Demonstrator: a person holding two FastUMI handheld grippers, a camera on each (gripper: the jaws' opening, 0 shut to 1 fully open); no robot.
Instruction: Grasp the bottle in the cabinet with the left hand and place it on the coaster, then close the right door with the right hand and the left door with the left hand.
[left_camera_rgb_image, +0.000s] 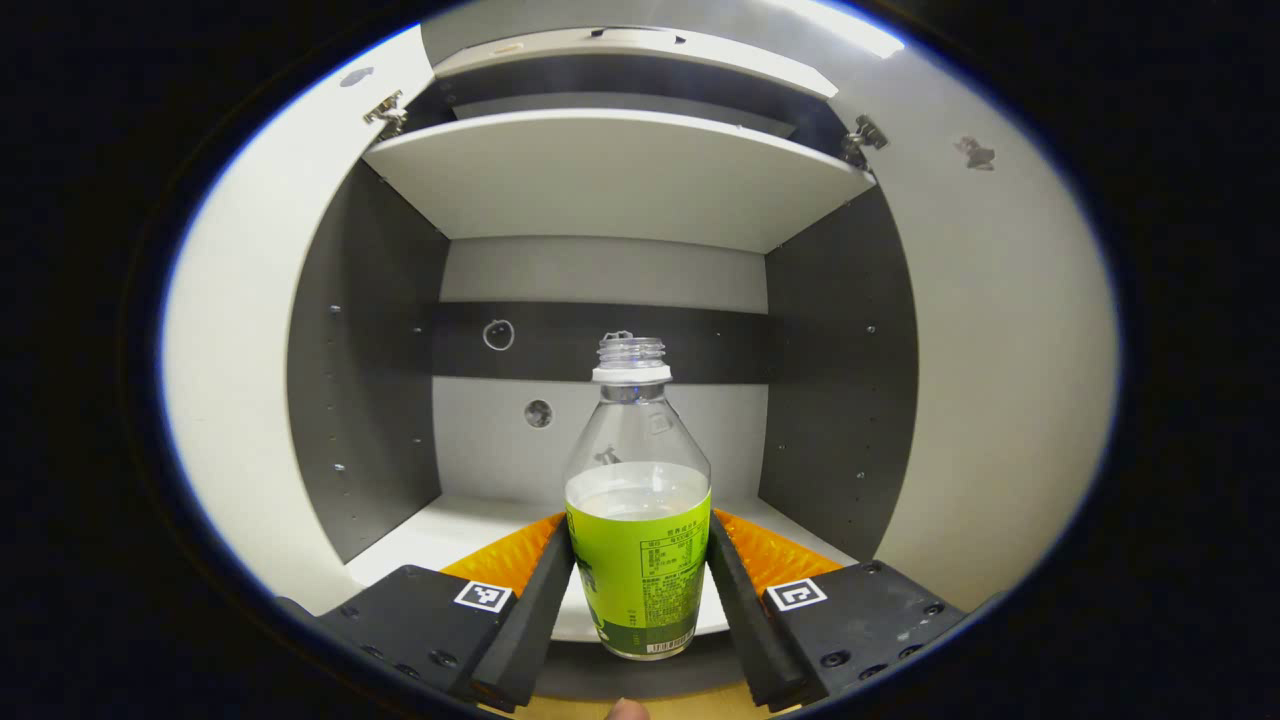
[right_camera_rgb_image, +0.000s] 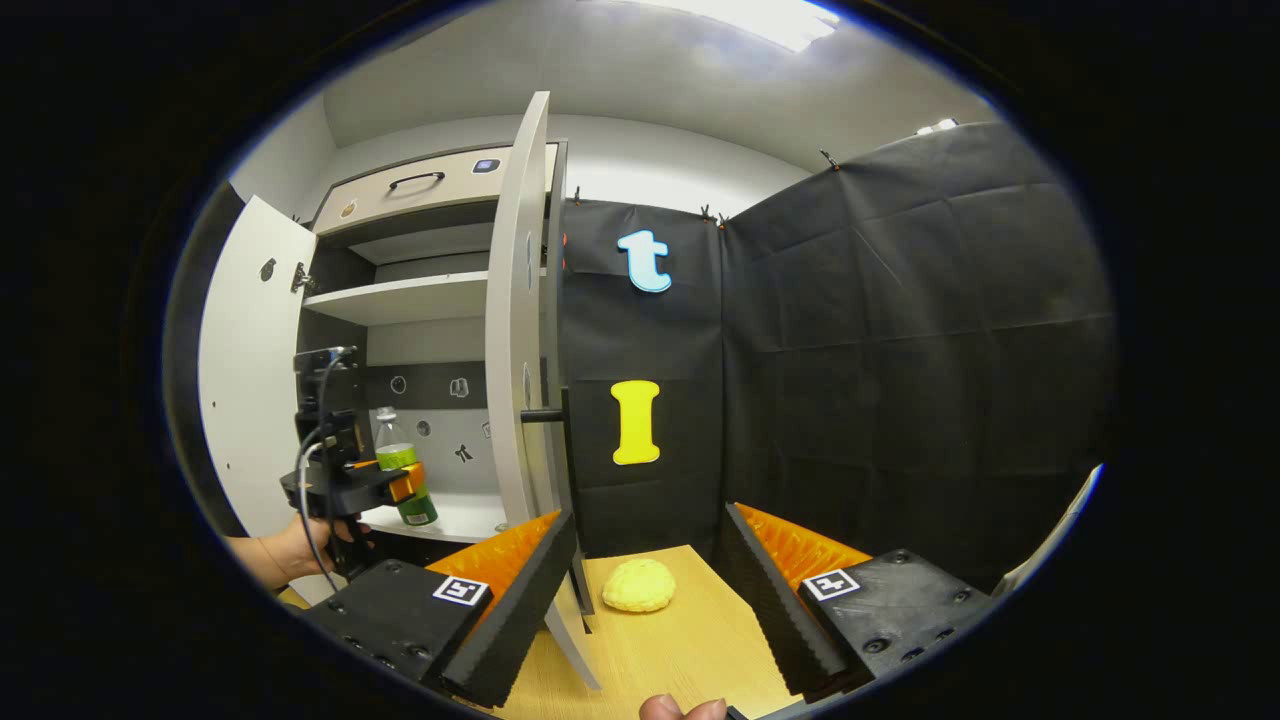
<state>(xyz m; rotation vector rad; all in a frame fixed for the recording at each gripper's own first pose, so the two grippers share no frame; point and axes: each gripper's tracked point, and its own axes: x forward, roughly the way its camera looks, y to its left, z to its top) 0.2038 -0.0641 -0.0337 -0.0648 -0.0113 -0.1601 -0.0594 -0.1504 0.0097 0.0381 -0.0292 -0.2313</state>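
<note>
A clear, uncapped bottle (left_camera_rgb_image: 637, 450) with a green label and a little liquid stands upright between my left gripper's (left_camera_rgb_image: 638, 535) fingers, which press on both sides of the label. Its base sits at the front edge of the cabinet's lower shelf (left_camera_rgb_image: 470, 525); whether it touches the shelf I cannot tell. In the right gripper view the left gripper (right_camera_rgb_image: 385, 480), held by a hand (right_camera_rgb_image: 290, 550), grips the bottle (right_camera_rgb_image: 398, 455) at the cabinet's mouth. My right gripper (right_camera_rgb_image: 648, 520) stands open above the wooden table (right_camera_rgb_image: 680, 640), with nothing between its fingers.
Both cabinet doors stand open: the left door (right_camera_rgb_image: 245, 370) swung wide, the right door (right_camera_rgb_image: 515, 330) edge-on close to my right gripper, its dark handle (right_camera_rgb_image: 545, 414) sticking out. An upper shelf (left_camera_rgb_image: 600, 170) spans above the bottle. A yellow rounded lump (right_camera_rgb_image: 640, 585) lies on the table.
</note>
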